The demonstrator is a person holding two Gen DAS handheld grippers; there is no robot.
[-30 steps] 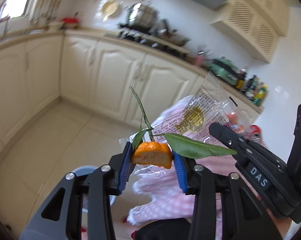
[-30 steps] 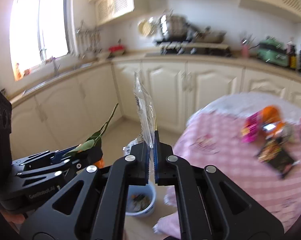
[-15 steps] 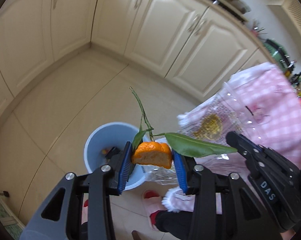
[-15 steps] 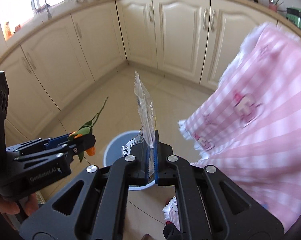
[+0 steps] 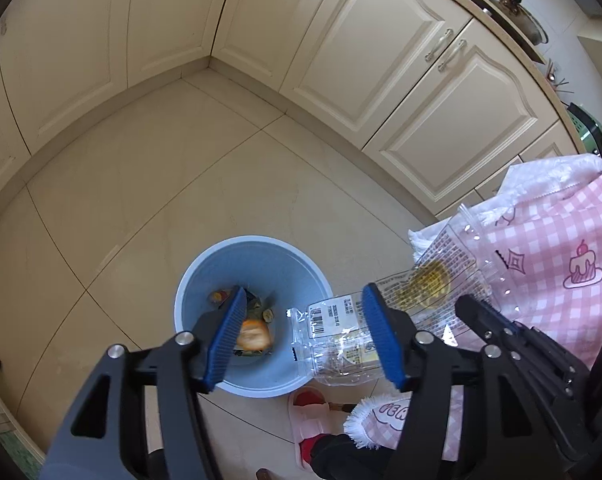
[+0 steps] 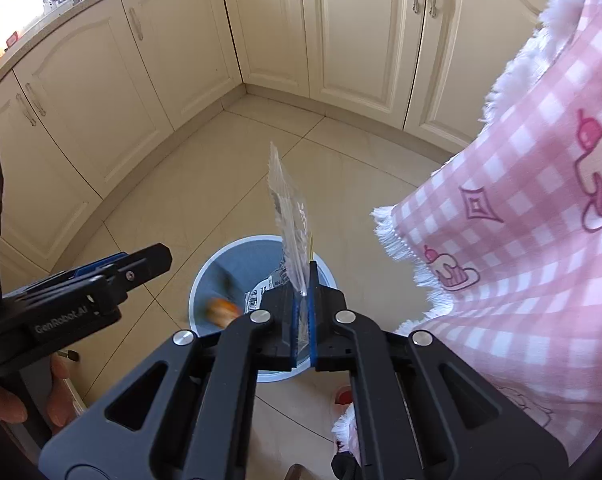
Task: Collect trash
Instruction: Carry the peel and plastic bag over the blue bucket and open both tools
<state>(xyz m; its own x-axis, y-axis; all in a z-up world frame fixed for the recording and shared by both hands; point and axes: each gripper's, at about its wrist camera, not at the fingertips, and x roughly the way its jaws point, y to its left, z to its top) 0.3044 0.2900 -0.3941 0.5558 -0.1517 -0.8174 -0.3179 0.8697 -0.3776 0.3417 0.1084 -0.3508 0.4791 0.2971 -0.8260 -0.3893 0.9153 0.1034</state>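
Cream cabinets lined the tiled floor, and a pink checked tablecloth hung at the right. Near its fringe stood a blue bin. Above it the left gripper was opening, jaws empty, an orange peel dropping into the bin. The right gripper clamped a clear plastic wrapper.

Both tools: black frames, silver screws, ribbed blue pads. Left tool: white "GenRobot.AI" lettering on side. Right tool alike. Red-and-white slipper worn.
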